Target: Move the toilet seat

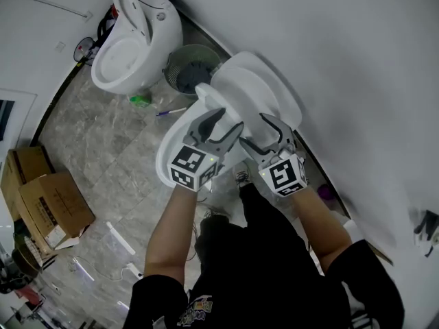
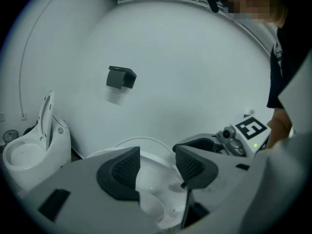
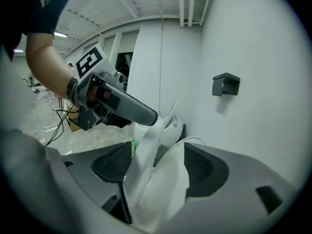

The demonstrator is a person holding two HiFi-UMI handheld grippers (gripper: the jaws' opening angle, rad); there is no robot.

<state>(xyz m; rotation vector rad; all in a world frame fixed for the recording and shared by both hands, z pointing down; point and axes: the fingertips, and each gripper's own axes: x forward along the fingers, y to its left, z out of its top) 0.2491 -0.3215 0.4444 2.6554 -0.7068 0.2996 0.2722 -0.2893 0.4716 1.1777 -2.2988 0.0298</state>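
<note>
A white toilet (image 1: 171, 157) stands against the wall, its lid (image 1: 259, 88) tipped up and its seat (image 1: 214, 99) raised in front of the lid. My left gripper (image 1: 223, 122) hovers over the bowl with its jaws apart; in the left gripper view (image 2: 157, 162) only the bowl and rim show beyond the pads. My right gripper (image 1: 260, 133) is at the seat's right side. In the right gripper view the gripper (image 3: 156, 162) straddles the upright seat edge (image 3: 146, 145) and the lid (image 3: 171, 179), and the pads do not clamp them.
A second toilet (image 1: 130, 53) with its lid up stands at the far left, with a round bin (image 1: 192, 67) and a green object (image 1: 140, 100) between the two. Cardboard boxes (image 1: 51, 208) and cables lie on the floor. A black holder (image 2: 120, 77) hangs on the wall.
</note>
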